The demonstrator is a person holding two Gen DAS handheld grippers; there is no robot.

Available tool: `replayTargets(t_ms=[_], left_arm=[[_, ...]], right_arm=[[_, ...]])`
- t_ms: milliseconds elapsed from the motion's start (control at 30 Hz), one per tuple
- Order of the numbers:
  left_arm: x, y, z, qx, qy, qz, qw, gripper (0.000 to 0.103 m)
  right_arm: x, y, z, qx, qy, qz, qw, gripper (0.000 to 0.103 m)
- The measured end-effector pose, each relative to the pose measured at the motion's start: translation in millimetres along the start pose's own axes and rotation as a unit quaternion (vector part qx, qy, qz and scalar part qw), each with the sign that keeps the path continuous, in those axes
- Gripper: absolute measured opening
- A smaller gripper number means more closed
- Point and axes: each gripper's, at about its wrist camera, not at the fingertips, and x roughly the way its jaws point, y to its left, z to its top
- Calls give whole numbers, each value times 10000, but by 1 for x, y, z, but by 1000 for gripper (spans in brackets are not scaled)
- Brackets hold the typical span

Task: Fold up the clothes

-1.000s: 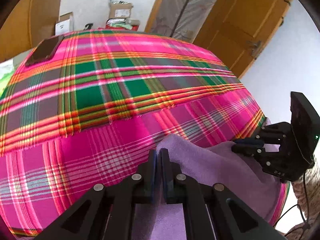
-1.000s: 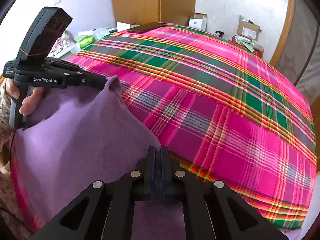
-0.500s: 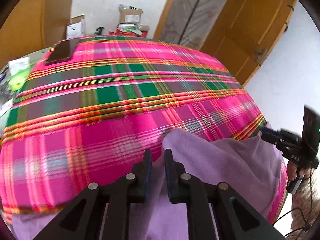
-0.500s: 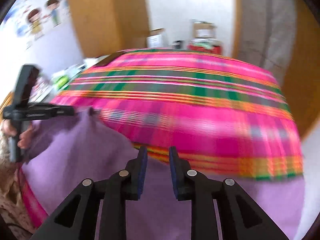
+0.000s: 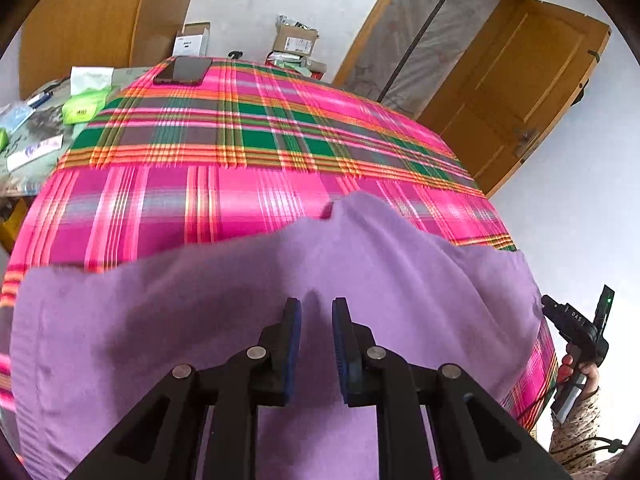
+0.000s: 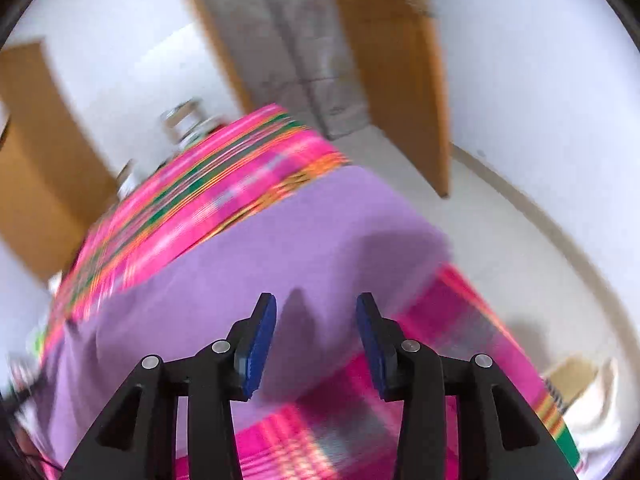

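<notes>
A purple garment lies spread across the near edge of a bed covered in a pink, green and orange plaid blanket. My left gripper hovers just over the garment, jaws a little apart, nothing pinched between its blue pads. In the blurred right wrist view the same purple garment drapes over the bed's corner on the plaid blanket. My right gripper is above it with jaws opening wide and nothing between them. The left wrist view also shows the right gripper beyond the garment's right edge, held by a hand.
A dark phone lies on the bed's far corner. Cardboard boxes stand behind the bed by the wall. A cluttered side table is at left, a wooden door at right. Pale floor lies off the bed's corner.
Both grippers let go of the purple garment and opened. The garment now lies spread flat. The right gripper swung out past the bed's right corner and rolled; the left drew back.
</notes>
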Motion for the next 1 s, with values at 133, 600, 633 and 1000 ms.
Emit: replayTargets(t_ms=[133, 600, 633, 1000], left_arm=[[0, -4, -8, -33, -2, -19, 10000, 16], [13, -13, -20, -45, 210, 0, 9998, 17], [14, -12, -20, -63, 211, 13, 9998, 17], [15, -8, -21, -218, 153, -52, 9996, 17]], right_arm=[[-1, -20, 2, 395, -81, -278, 9988, 44], [23, -20, 25, 1090, 36, -22, 9940, 42], [23, -20, 25, 1143, 26, -47, 9934, 39], [24, -27, 22, 1373, -42, 115, 9905, 8]])
